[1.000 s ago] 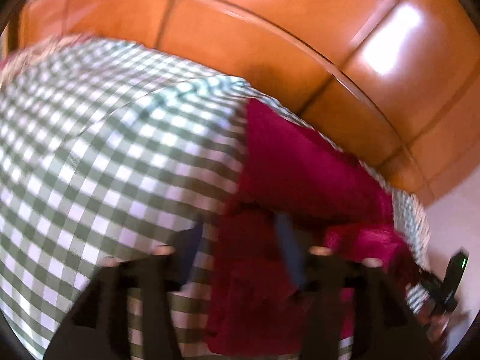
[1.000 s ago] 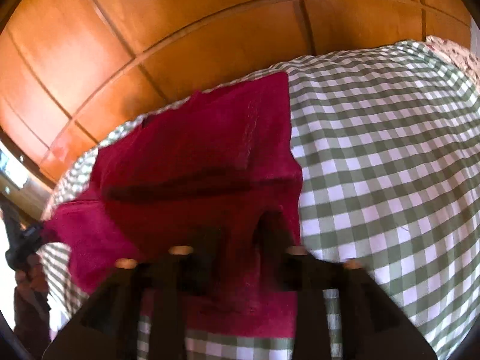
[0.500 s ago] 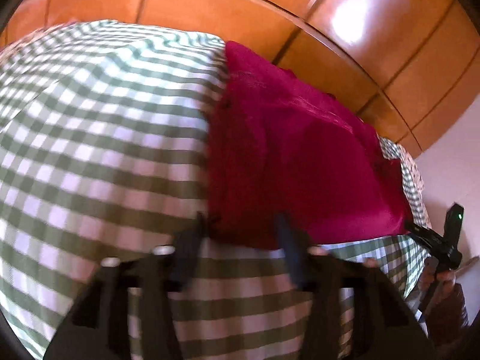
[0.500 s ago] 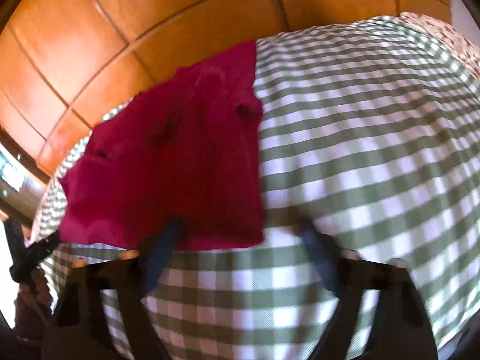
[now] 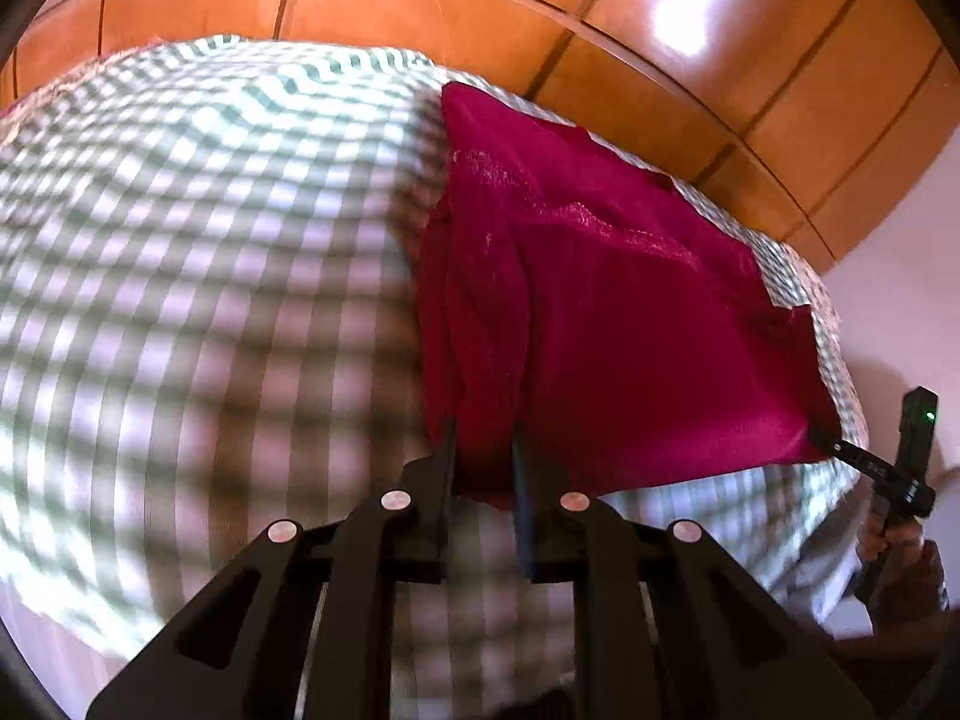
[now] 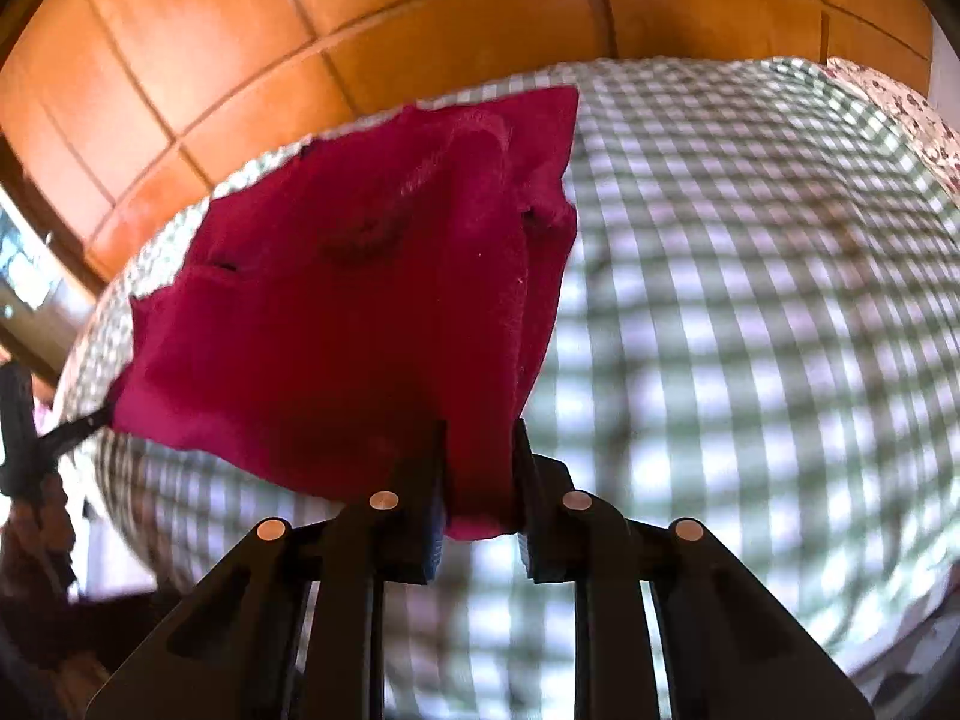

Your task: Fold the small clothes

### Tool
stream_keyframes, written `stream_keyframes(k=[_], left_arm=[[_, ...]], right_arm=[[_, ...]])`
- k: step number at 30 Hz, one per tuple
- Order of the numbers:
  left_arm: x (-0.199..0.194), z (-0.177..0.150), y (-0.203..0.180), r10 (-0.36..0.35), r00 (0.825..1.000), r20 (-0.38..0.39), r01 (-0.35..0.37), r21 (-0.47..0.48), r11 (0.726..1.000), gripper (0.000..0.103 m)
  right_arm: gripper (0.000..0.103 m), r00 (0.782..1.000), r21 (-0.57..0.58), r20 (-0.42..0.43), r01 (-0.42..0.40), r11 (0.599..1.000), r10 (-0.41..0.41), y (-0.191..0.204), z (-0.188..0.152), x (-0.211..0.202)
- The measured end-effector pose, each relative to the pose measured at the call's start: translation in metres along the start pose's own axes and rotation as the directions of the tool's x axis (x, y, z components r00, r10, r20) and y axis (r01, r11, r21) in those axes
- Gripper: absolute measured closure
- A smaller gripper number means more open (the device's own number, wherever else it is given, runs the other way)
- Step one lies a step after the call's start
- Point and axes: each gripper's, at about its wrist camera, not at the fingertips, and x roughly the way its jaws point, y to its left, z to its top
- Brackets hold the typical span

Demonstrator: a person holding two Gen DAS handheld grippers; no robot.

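Observation:
A dark red fleece garment (image 5: pixel 630 312) lies on the checked bed cover, partly folded along its left side. My left gripper (image 5: pixel 483 450) is at the garment's near left corner. Its jaws are closing, with bunched red cloth pinched between the fingers. In the right wrist view the same garment (image 6: pixel 360 312) fills the left half. My right gripper (image 6: pixel 480 456) holds its near right corner, jaws closing on a fold of cloth. The near hem runs taut between the two grippers. Each view shows the other gripper's tip at the far corner, the right gripper (image 5: pixel 840 450) and the left gripper (image 6: pixel 78 426).
A green-and-white checked cover (image 5: pixel 180 276) spreads over the bed on both sides of the garment. Orange wooden panels (image 5: pixel 480 6) stand behind the bed. A floral cloth (image 6: pixel 900 114) lies at the far right corner. A hand (image 5: pixel 900 546) grips the right tool's handle.
Both grippers drew back from over the garment to its near edge. Their jaws narrowed from wide apart onto the two near corners, and the hem between them is now pulled straight.

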Motion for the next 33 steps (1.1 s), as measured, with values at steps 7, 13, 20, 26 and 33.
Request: stream_keyframes(k=[7, 13, 20, 26, 33], left_arm=[[-0.027, -0.033, 0.001, -0.005, 1.0, -0.003, 0.005, -0.016, 1.0, 0.073], [-0.018, 0.014, 0.008, 0.031, 0.995, 0.093, -0.029, -0.027, 0.999, 0.061], [0.013, 0.051, -0.012, 0.049, 0.993, 0.103, -0.055, 0.055, 0.997, 0.071], [-0.001, 0.057, -0.02, 0.011, 0.992, 0.125, -0.021, 0.078, 0.997, 0.095], [-0.047, 0.078, -0.016, -0.076, 0.971, 0.225, 0.062, 0.069, 0.996, 0.096]], right_arm=[[0.085, 0.995, -0.027, -0.095, -0.025, 0.999, 0.022, -0.001, -0.044, -0.028], [0.058, 1.0, -0.006, -0.011, 0.012, 1.0, -0.012, -0.009, -0.015, -0.033], [0.053, 0.994, -0.005, 0.079, 0.078, 0.997, -0.078, -0.009, 0.033, -0.01], [0.097, 0.995, -0.077, 0.042, 0.098, 0.992, -0.095, 0.005, 0.045, 0.008], [0.097, 0.983, -0.097, 0.172, 0.081, 0.992, -0.063, 0.015, 0.055, -0.062]])
